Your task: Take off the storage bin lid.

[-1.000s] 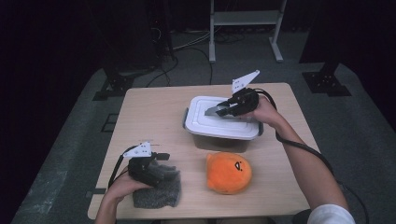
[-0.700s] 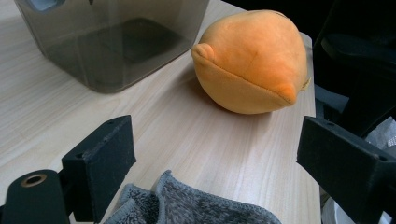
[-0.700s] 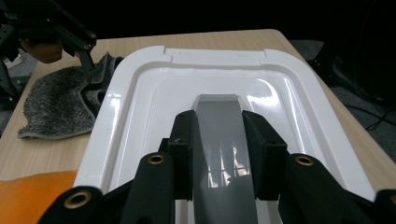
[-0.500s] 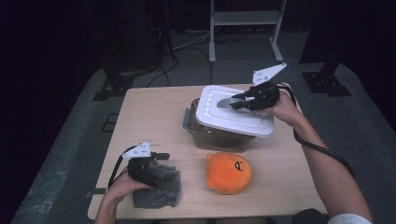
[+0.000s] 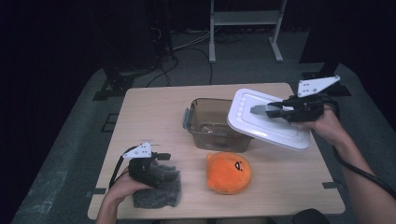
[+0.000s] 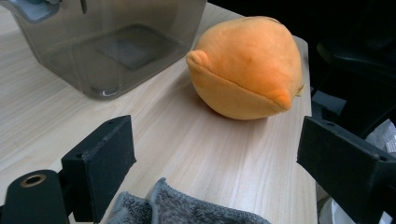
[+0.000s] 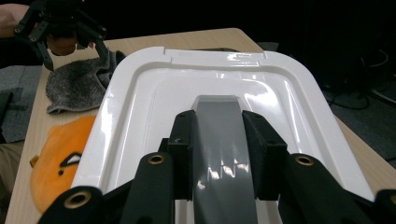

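My right gripper (image 5: 274, 110) is shut on the grey handle (image 7: 219, 116) of a white lid (image 5: 268, 123). It holds the lid tilted in the air over the table's right side, off the clear grey container (image 5: 210, 126), which stands uncovered at mid-table. An orange plush (image 5: 229, 172) lies in front of the container. My left gripper (image 5: 161, 159) rests low over a grey cloth (image 5: 159, 193) at the front left. Its jaws stand wide open, with the cloth's edge (image 6: 182, 210) beneath them and the plush (image 6: 247, 65) ahead.
The wooden table (image 5: 154, 116) has bare room at its back left. A white metal stand (image 5: 243, 18) and cables lie on the dark floor behind. The right gripper view shows the plush (image 7: 56, 158) and the cloth (image 7: 74, 88) past the lid's left edge.
The right gripper has lifted the lid off the container and carried it to the right and slightly up. The container now stands uncovered. The left gripper has not moved.
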{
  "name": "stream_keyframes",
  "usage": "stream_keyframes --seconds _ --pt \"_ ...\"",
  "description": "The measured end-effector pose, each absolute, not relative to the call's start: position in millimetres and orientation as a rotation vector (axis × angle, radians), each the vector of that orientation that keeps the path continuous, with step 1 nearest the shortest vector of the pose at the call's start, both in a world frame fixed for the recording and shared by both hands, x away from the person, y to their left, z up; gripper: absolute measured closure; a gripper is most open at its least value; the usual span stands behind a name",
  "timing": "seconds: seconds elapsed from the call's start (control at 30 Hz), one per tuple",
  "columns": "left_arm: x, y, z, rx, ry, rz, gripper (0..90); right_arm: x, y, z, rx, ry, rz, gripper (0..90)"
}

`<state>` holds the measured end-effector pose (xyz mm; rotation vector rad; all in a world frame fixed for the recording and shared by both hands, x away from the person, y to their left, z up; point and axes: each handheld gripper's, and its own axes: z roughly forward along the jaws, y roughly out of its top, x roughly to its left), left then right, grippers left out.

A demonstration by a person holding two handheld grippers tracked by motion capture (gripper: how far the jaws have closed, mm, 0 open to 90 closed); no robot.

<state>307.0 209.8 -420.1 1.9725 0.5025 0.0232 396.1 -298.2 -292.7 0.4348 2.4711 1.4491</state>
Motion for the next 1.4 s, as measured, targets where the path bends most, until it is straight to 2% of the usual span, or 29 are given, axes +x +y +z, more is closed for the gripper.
stream_keyframes --seconds 0.4,0.7,1.4 --pt "307.3 207.7 -423.2 1.977 0.497 0.014 10.1 358.6 -363.9 -313.5 0.589 2.401 1.418 65.7" --pt "306.7 208.3 -422.1 1.968 0.499 0.016 10.1 339.7 -396.6 -332.5 0.696 2.371 1.396 65.7" --pt "307.4 207.5 -422.6 1.97 0.493 0.012 9.9 326.9 -406.1 -413.8 0.849 2.404 1.42 65.6"
